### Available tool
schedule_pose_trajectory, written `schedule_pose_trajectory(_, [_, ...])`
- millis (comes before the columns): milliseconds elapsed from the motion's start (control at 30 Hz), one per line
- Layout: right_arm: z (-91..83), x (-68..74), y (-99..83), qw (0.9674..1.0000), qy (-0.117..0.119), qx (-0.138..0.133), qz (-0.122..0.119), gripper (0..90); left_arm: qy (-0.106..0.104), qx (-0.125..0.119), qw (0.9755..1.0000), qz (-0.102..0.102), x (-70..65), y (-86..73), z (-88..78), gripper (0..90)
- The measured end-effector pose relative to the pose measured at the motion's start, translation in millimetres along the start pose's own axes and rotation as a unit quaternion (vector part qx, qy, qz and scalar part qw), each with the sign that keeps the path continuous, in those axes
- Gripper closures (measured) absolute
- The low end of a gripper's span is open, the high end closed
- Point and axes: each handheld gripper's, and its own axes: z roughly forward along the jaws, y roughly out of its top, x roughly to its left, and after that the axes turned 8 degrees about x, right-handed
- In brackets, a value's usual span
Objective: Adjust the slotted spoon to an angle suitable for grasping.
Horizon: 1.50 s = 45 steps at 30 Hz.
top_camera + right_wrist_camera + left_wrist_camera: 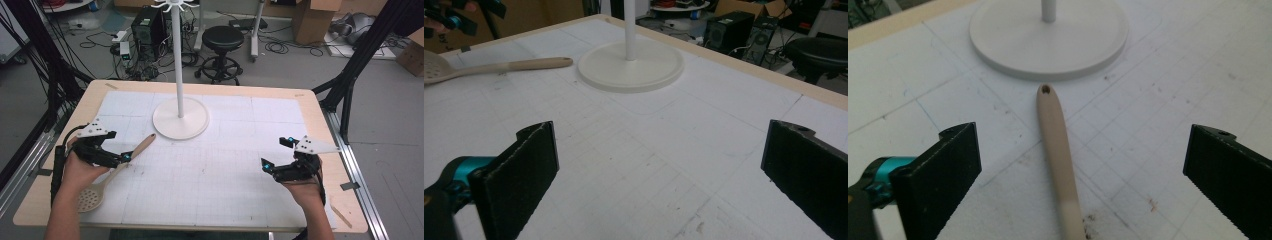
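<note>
Slotted spoon [107, 177] lies nearest, at the table's left front, flat on the white gridded mat [225, 165]. Perforated head toward the near edge, beige handle running up and right; handle tip with its hanging hole stops just short of the stand base [180, 118], not touching.

Left gripper [125, 157], held in the person's left hand [82, 170], sits low over the middle of the handle. Left gripper view: 2 black jaws spread wide, the handle [1058, 160] running up between them, clear of both pads. Nothing gripped. Whether the jaws touch the mat cannot be told.

Centre: white stand, round flat base on the mat, thin pole [176, 55] rising upright from its middle, hooks at the top.

Right gripper [275, 167], in the person's right hand [305, 187], well apart from the spoon, at the mat's right front. Right gripper view: 2 jaws wide apart with bare mat between them; spoon [489, 67] and base [631, 65] seen far off.

Table [320, 115]: light wood edge around the mat. Beyond it, a black stool [222, 42] on the floor.
</note>
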Motion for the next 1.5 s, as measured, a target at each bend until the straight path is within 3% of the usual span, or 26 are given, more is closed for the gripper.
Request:
schedule_pose_trajectory(100, [0.7,0.1,-0.2,1.0,-0.001,0.002,-0.002,0.5,0.008,0.043,0.999,-0.004,-0.7,-1.1,11.0,2.7])
schedule_pose_trajectory(300, [1.4,0.3,-0.6,1.0,0.001,0.004,0.0,0.5,0.011,0.094,0.9955,-0.012,0.2,-3.3,23.3,2.9])
schedule_pose_trajectory(400, [2.4,0.3,-0.4,1.0,0.003,0.004,-0.001,0.5,-0.002,0.101,0.9948,-0.013,1.2,-4.0,24.5,16.6])
schedule_pose_trajectory(467, [2.7,0.5,0.0,1.0,0.003,0.005,0.001,0.5,-0.01,0.108,0.9941,-0.014,2.0,-3.8,25.3,20.5])
schedule_pose_trajectory(600, [4.6,2.0,0.8,1.0,0.005,0.007,0.002,0.5,-0.005,0.131,0.991,-0.029,5.0,-4.3,29.4,22.1])
schedule_pose_trajectory(633, [5.2,2.0,0.8,1.0,0.005,0.006,-0.002,0.5,-0.002,0.146,0.9888,-0.031,6.1,-5.1,33.4,22.2])
schedule_pose_trajectory(767, [5.4,2.3,1.0,1.0,0.005,0.007,-0.003,0.5,0.003,0.167,0.9856,-0.028,6.8,-6.8,38.8,24.5])
schedule_pose_trajectory(833, [5.3,1.9,0.8,1.0,0.005,0.006,0.001,0.5,0.002,0.186,0.9821,-0.027,6.3,-8.9,44.4,29.0])
schedule_pose_trajectory(1033, [6.5,2.1,0.2,0.9999,0.005,0.009,-0.002,0.5,0.011,0.199,0.9797,-0.019,4.0,-8.8,48.3,39.3])
schedule_pose_trajectory(1233, [6.8,2.4,0.3,0.9999,0.005,0.01,-0.002,0.5,0.008,0.196,0.9804,-0.022,3.3,-9.1,45.6,54.1])
schedule_pose_trajectory(1433, [6.5,2.8,0.2,0.9999,0.004,0.011,-0.002,0.5,0.005,0.197,0.9801,-0.021,1.1,-8.6,45.0,62.1])
schedule_pose_trajectory(1500, [6.6,2.8,0.2,0.9999,0.003,0.012,-0.003,0.5,0.003,0.199,0.9798,-0.021,1.8,-8.9,44.0,71.6])
